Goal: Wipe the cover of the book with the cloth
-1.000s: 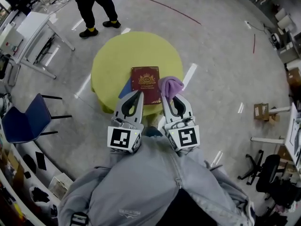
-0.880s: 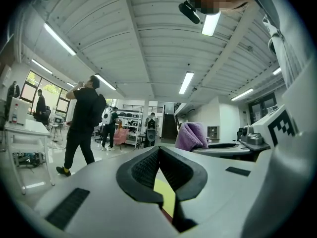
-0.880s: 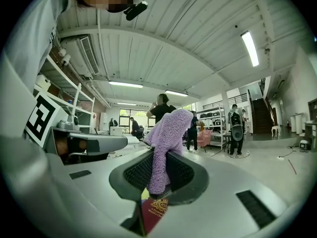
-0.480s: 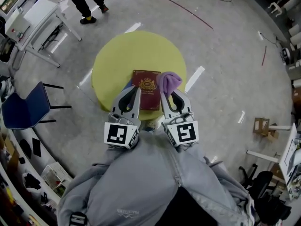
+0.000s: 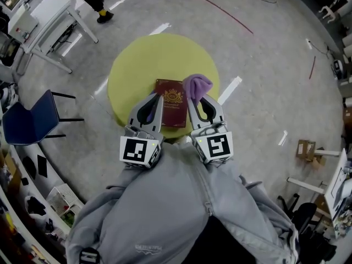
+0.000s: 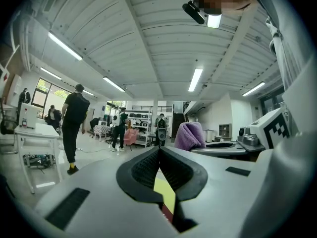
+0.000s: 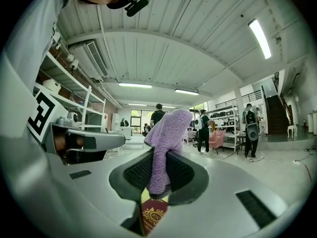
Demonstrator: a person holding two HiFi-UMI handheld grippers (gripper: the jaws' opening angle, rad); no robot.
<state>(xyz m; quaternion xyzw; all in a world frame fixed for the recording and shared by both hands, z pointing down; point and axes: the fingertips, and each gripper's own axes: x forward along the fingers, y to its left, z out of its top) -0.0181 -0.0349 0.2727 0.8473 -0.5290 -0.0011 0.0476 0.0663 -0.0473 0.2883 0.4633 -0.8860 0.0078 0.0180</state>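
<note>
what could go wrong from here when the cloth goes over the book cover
1. The book lies close to the near edge of the yellow table, and the left gripper is shut on nothing, so a wiping stroke might slide the book off.
2. The right gripper pinches only a narrow fold of the purple cloth; drag on the cover might pull it loose.

Head view looks steeply down from above the person's shoulders onto a round yellow table (image 5: 143, 59) well below, with the left tool (image 5: 159, 97) and right tool (image 5: 192, 99) at frame centre. Each tool view sits low, just behind its own jaws, facing outward and up toward the ceiling (image 6: 163, 43). All three views share the purple cloth (image 5: 197, 84); the maroon book (image 5: 170, 100) shows in the head and right tool views.
</note>
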